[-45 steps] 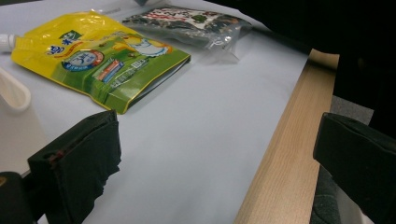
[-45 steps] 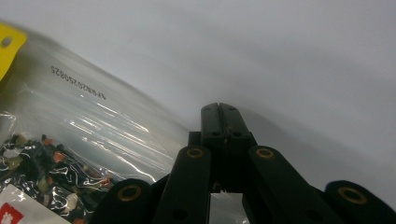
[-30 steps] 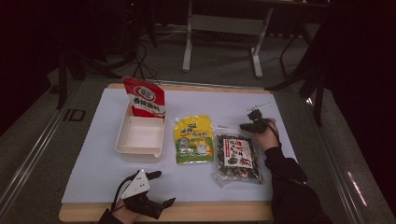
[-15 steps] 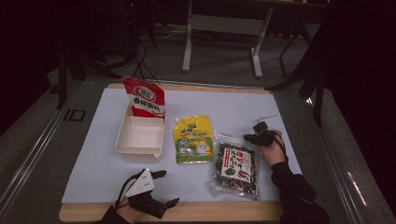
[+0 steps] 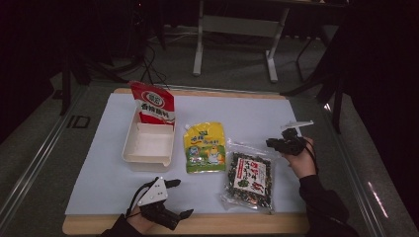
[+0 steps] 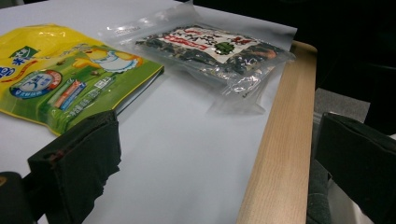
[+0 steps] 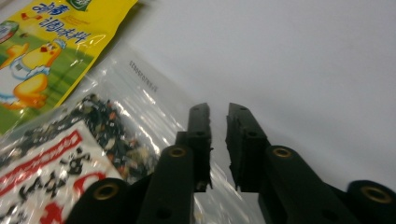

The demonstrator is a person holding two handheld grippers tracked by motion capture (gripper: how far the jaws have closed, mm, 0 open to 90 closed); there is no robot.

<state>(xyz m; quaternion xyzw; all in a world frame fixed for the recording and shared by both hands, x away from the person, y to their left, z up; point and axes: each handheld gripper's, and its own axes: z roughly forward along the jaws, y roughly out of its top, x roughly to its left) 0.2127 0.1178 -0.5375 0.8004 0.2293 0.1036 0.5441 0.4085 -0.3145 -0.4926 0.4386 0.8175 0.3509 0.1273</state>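
A clear packet of dark dried food with a red-and-white label (image 5: 248, 180) (image 6: 219, 51) (image 7: 60, 154) lies flat near the table's front right. My right gripper (image 5: 275, 143) (image 7: 218, 112) hovers just over its far right corner. Its jaws have just been opening and stand a narrow gap apart, with nothing pinched between them. A yellow-green pouch (image 5: 204, 146) (image 6: 60, 74) (image 7: 51, 46) lies left of the packet. My left gripper (image 5: 184, 197) (image 6: 219, 154) rests at the front edge, jaws wide open and empty, pointing toward the packet.
A white tray (image 5: 148, 160) sits left of the yellow pouch, with a red pouch (image 5: 154, 103) leaning upright in its far end. A white sheet (image 5: 247, 118) covers the wooden table (image 5: 222, 224). Dark floor and a metal stand lie beyond.
The right gripper pulled the dark packet toward the front edge, then shifted slightly right and parted its jaws, letting go. The left gripper stayed put.
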